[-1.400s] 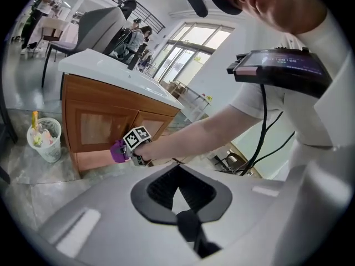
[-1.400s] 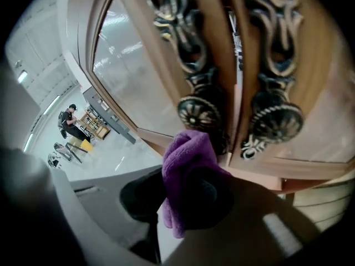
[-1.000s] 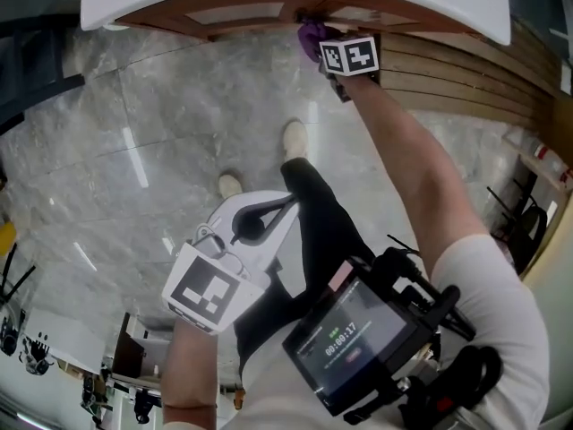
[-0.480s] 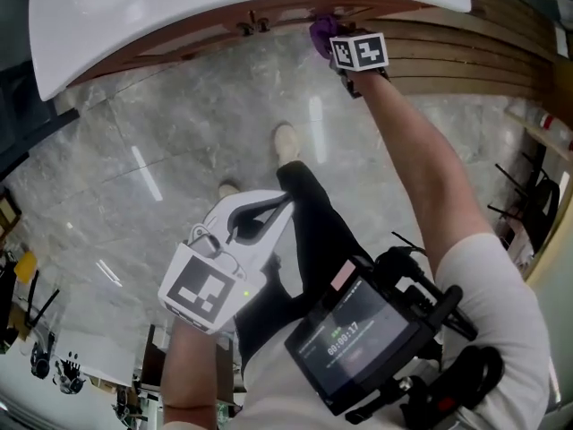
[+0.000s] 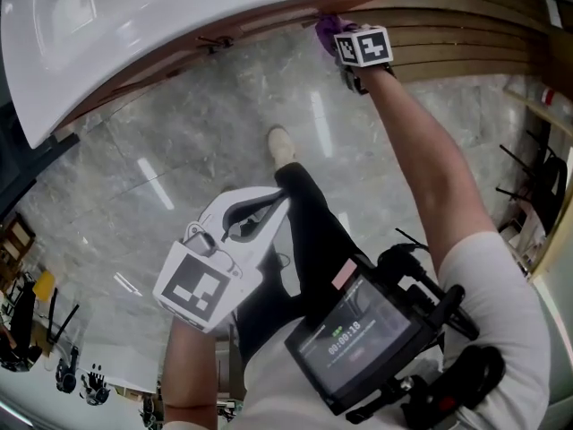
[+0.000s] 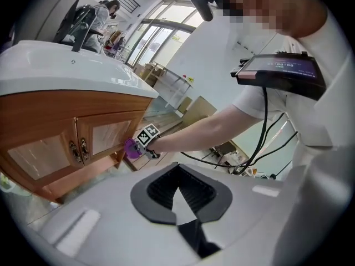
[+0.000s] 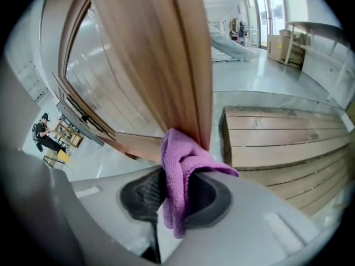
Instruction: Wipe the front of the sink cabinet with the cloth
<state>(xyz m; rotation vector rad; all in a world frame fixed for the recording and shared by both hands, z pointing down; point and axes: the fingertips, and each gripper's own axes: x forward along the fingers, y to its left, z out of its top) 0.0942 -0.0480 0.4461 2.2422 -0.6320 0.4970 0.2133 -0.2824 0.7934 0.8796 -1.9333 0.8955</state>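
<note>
Right gripper point(image 7: 176, 195) clamps the purple cloth point(image 7: 178, 162) against the cabinet point(image 7: 155, 65) corner; left gripper point(image 6: 178, 182) jaws together, empty; from above, the sink point(image 5: 179, 21) hides most of the cabinet front.

above: sink point(image 5: 179, 16) overhangs cabinet point(image 6: 105, 134) | right: slatted wood panel point(image 5: 466, 47) close | below: floor point(image 5: 161, 141) open, one shoe point(image 5: 280, 143)

light: bright daylight from windows point(image 6: 158, 35) | glare: streaks on floor point(image 5: 152, 182) | edges: fisheye bend, dark vignette
</note>
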